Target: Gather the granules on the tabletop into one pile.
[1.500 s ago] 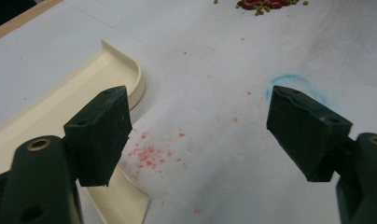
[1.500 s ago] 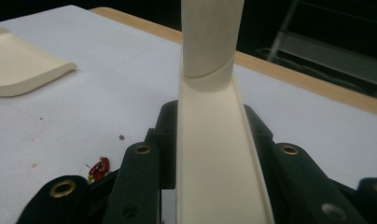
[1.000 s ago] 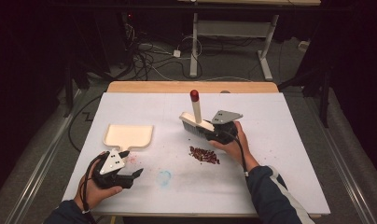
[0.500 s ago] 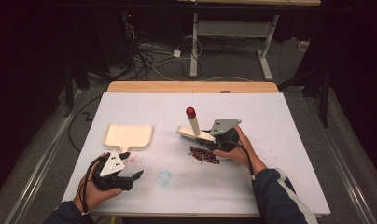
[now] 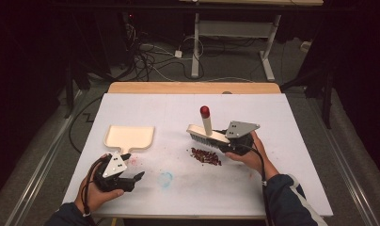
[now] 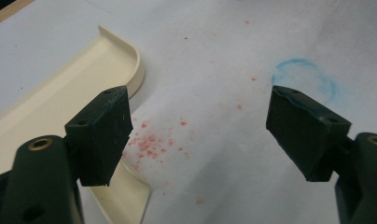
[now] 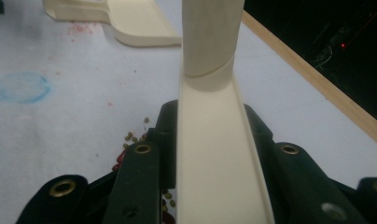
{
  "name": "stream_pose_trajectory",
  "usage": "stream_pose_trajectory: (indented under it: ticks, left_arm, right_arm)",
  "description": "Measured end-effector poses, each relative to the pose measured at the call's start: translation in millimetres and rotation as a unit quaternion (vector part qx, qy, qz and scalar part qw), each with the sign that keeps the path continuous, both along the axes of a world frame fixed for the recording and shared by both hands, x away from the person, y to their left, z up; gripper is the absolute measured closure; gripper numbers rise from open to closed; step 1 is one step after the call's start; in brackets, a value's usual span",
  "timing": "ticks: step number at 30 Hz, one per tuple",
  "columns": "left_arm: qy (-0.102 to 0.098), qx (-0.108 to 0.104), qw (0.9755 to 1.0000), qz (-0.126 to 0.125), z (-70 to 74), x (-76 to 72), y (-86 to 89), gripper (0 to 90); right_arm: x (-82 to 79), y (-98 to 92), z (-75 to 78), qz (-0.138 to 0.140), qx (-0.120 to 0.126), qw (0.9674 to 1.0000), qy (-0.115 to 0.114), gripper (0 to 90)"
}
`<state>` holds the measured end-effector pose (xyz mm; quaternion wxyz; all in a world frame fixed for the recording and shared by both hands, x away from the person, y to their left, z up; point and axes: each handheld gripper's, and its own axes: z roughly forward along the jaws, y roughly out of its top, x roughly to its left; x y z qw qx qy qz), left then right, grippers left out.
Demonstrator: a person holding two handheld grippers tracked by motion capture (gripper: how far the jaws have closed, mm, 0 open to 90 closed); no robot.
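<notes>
High view shows the sweeping step in hand: the right gripper [image 5: 228, 142] is clamped on the brush [image 5: 208, 134], bristles just behind the pile of beans [image 5: 206, 156] mid-table. The left gripper [image 5: 127, 179] hangs with jaws apart beside the dustpan [image 5: 130, 136] — it likely needs to grasp the pan's handle and bring it to the beans.

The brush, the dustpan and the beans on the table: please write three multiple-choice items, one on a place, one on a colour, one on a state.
1. Where is the pile of beans?
A. beside the brush
B. inside the dustpan
C. on the floor

2. What colour is the handle tip?
A. blue
B. red
C. green

3. How is the left gripper?
A. shut on the dustpan
B. shut on the brush
C. open

Answers: 1 A, the beans lie just beneath the bristles; 2 B, the tip is red; 3 C, its jaws stand apart, nothing between them.
</notes>
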<state>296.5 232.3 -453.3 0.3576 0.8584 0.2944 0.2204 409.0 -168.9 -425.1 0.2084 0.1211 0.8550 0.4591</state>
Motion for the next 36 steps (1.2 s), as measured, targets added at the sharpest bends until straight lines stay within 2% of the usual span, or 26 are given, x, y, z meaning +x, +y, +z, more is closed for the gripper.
stream_pose_trajectory:
  ticks: [4, 9, 12, 15, 18, 19, 22, 23, 25, 27, 31, 36]
  left_arm:
    - [-0.003, -0.003, 1.0000, 0.000, 0.9, -0.8, 0.1, 21.6]
    - [-0.003, 0.000, 1.0000, -0.006, 0.4, -1.7, -1.9, 21.6]
    - [-0.004, -0.002, 1.0000, -0.004, 0.7, -1.6, -1.2, 21.6]
    - [-0.005, -0.003, 1.0000, -0.003, 1.2, -0.8, -1.4, 21.6]
    - [-0.006, 0.001, 1.0000, -0.005, 2.0, -1.6, -2.2, 21.6]
    - [-0.012, 0.002, 0.9999, -0.007, 2.5, -1.3, -2.1, 21.6]
    - [-0.004, 0.000, 1.0000, -0.007, 1.5, -1.7, -2.0, 21.6]
    - [-0.004, -0.001, 1.0000, -0.008, 1.2, -1.7, -1.8, 21.6]
    - [-0.003, -0.002, 1.0000, -0.008, 0.7, -1.8, -1.7, 21.6]
    - [-0.003, -0.001, 0.9999, -0.010, 0.9, -1.9, -1.7, 21.6]
    - [-0.005, -0.002, 0.9999, -0.010, 1.7, -2.6, -1.3, 21.6]
    - [-0.004, 0.000, 0.9999, -0.013, 1.8, -2.6, -1.5, 21.6]
  right_arm:
    - [-4.7, 0.3, 5.7, -0.011, 0.003, 0.9999, -0.005, 67.6]
    - [-10.4, -2.7, 11.1, -0.037, 0.014, 0.9992, 0.005, 67.6]
    - [-15.2, -3.6, 16.9, -0.044, 0.033, 0.9982, 0.022, 67.6]
    - [-23.7, 10.9, 19.5, -0.046, 0.042, 0.9973, 0.039, 67.6]
    - [-35.9, 35.5, 14.0, -0.066, 0.040, 0.9947, 0.068, 67.6]
    - [-40.5, 43.4, 10.8, -0.080, 0.039, 0.9933, 0.074, 67.6]
    - [-50.4, 62.0, 3.9, -0.108, 0.032, 0.9903, 0.081, 67.6]
    - [-52.5, 65.9, 2.6, -0.111, 0.028, 0.9903, 0.079, 67.6]
    - [-53.7, 72.4, -0.9, -0.121, 0.016, 0.9897, 0.075, 67.6]
    - [-51.2, 75.6, -5.4, -0.130, 0.008, 0.9883, 0.080, 67.7]
    - [-50.3, 71.2, -3.4, -0.142, -0.005, 0.9872, 0.072, 67.7]
    - [-54.6, 52.1, 5.9, -0.151, -0.021, 0.9856, 0.073, 67.6]
